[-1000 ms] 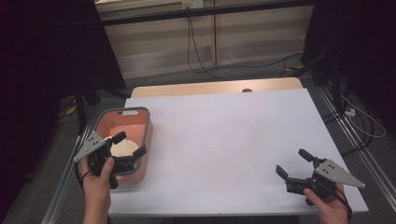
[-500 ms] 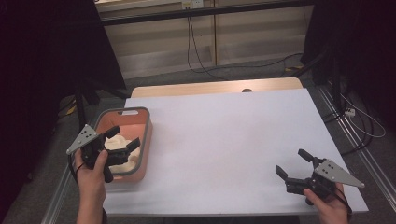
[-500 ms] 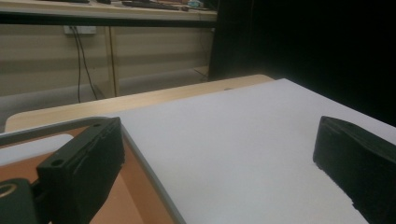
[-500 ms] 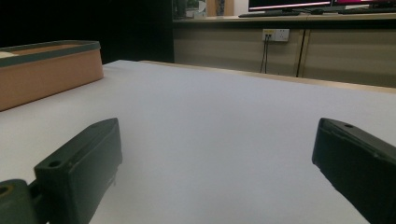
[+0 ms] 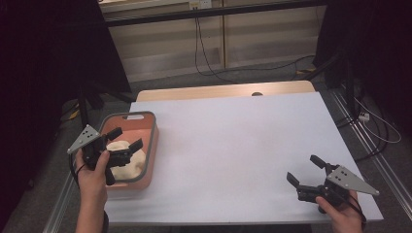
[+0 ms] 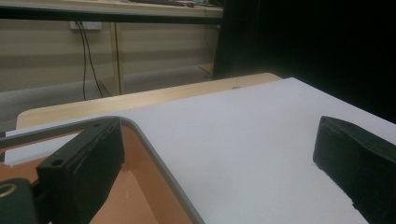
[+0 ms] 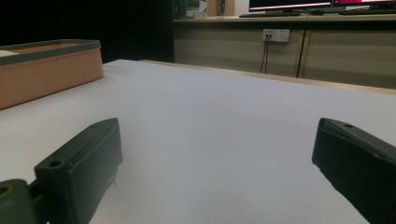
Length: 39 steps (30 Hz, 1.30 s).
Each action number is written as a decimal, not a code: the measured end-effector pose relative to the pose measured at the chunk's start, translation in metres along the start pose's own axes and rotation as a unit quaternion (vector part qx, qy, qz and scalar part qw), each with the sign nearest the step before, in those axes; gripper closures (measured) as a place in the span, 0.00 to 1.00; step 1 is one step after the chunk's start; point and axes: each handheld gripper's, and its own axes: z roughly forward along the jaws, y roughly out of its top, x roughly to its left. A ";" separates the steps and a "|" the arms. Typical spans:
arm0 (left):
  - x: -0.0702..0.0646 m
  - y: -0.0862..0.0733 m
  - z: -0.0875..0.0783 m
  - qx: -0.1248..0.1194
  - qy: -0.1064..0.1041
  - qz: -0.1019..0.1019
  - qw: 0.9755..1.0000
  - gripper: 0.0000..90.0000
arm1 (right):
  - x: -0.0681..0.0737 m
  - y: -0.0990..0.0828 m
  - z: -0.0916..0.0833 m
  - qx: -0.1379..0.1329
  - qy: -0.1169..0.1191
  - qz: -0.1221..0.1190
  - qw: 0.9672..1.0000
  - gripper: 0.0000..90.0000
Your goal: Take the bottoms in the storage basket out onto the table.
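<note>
Both released, the left tongs [image 5: 122, 142] above the tub's [image 5: 151, 141] pale lump [image 5: 124, 162] could snag the rim, while the right tongs [image 5: 304, 171] idle far across the bench [image 5: 233, 145].

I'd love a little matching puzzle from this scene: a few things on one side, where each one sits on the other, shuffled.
Things:
1. left gripper
2. right gripper
3. orange bin
4. pale lump

Places or states:
A. lies inside the bin
B. jaws open, low over the bare white table near its front right corner
C. stands at the table's left edge
D. jaws open, over the bin

Pairs: 1-D, 2-B, 3-C, 4-A
</note>
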 end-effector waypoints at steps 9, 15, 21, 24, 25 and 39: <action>0.007 0.003 0.001 0.011 0.007 0.004 1.000 0.03 | 0.001 0.000 0.000 0.001 0.003 -0.003 1.000 0.02; 0.014 0.004 0.004 0.029 0.014 0.008 0.999 0.03 | 0.001 0.000 0.001 0.003 0.004 -0.005 1.000 0.02; 0.021 0.002 0.007 0.041 0.018 0.012 0.999 0.03 | 0.001 0.000 0.001 0.003 0.003 -0.003 1.000 0.02; 0.024 0.000 0.009 0.047 0.020 0.011 0.999 0.03 | 0.002 0.000 0.001 0.002 0.002 -0.003 1.000 0.02; 0.024 0.000 0.009 0.047 0.020 0.011 0.999 0.03 | 0.002 0.000 0.001 0.002 0.002 -0.003 1.000 0.02; 0.038 -0.002 0.016 0.084 0.027 0.026 0.996 0.03 | 0.001 0.000 0.001 0.003 0.003 -0.003 1.000 0.02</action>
